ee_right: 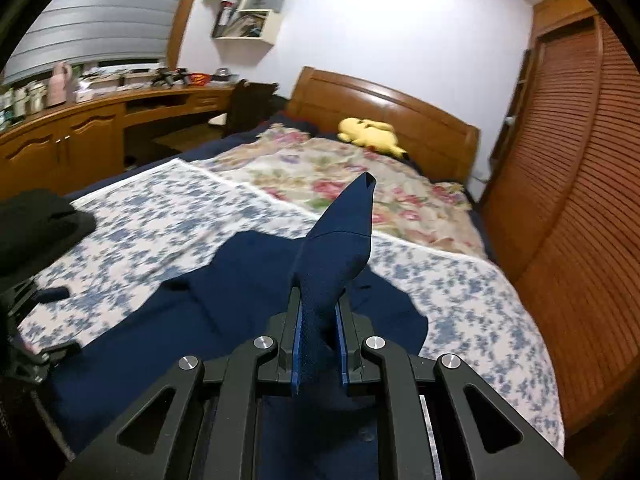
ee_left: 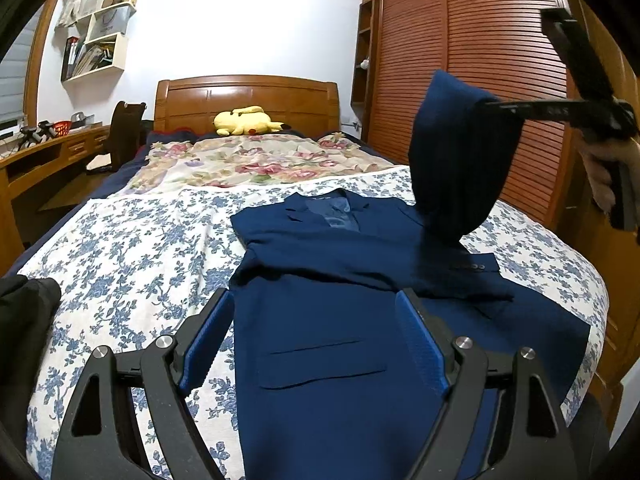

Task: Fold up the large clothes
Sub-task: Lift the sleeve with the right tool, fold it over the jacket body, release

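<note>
Clearly the fold is only partly under way: the navy suit jacket point(ee_left: 340, 280) lies front-up on the blue-flowered bedsheet point(ee_left: 132, 248) near the foot of the bed, its collar toward the wooden headboard point(ee_left: 248, 100), with its body and hem spread flat at full length. One sleeve point(ee_left: 456, 152) is raised off the bed, pinched in the right gripper point(ee_right: 320, 344), whose jaws stand narrow with the navy cloth clamped between the blue pads point(ee_right: 298, 352); in the left wrist view that sleeve hangs as a tall loop from the tool, and a hand point(ee_left: 604, 176) is at the handle by the louvred wardrobe doors point(ee_left: 472, 60). The other sleeve appears already laid across the chest, its buttoned cuff point(ee_left: 468, 267) resting near the jacket's right edge, though the dark cloth makes the layers hard to separate. The left gripper point(ee_left: 316, 340) hovers wide over the lower front of the jacket, by the pocket flap point(ee_left: 324, 360), and holds nothing. By my judgement, what is left is to bring the raised sleeve in over the body, then fold the length up from the hem. A dark garment point(ee_left: 24, 320) sits at the sheet's left edge, perhaps waiting its turn. Beyond lie a rose-patterned quilt point(ee_left: 248, 160) and a yellow plush toy point(ee_left: 246, 122). No brand or writing can be read; the neck label point(ee_left: 338, 210) is too small, and the wall shelf items point(ee_left: 96, 36) too distant.
</note>
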Motion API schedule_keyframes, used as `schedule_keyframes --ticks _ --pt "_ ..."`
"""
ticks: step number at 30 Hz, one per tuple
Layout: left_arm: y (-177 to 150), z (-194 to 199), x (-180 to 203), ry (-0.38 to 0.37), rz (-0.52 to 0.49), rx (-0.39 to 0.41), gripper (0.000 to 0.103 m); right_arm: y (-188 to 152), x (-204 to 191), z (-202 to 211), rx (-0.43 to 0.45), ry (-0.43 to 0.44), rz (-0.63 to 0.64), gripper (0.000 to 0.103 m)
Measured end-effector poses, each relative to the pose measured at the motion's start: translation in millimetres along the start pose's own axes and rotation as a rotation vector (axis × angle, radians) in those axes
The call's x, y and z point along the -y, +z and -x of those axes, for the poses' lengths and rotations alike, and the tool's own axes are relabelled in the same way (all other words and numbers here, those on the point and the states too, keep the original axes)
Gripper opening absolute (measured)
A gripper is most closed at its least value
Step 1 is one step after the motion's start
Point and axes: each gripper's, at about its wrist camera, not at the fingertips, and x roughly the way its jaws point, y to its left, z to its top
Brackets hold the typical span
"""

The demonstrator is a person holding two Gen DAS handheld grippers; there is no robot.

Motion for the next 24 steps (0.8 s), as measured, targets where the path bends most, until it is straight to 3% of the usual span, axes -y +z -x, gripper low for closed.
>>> schedule_keyframes --ticks 5,9,12,16,24 --pt "1 2 -4 0.009 0.003 0.009 0.083 -10 -5 8 -0.023 0.078 0.019 0.014" --pt "0 1 -4 0.011 0.006 0.006 0.083 -7 19 -21 -0.116 0.147 -0.047 0.016" --pt "0 1 -4 0.012 0.006 0.006 0.083 -12 26 -46 -0.213 0.157 -0.070 0.030" --pt "-1 1 -6 0.016 0.004 0.003 0.083 -8 39 -43 -0.196 0.188 -0.077 0.054" --pt "-2 1 -10 0.024 0.010 -0.002 0.083 -29 38 -48 -0.193 0.151 -0.094 0.056"
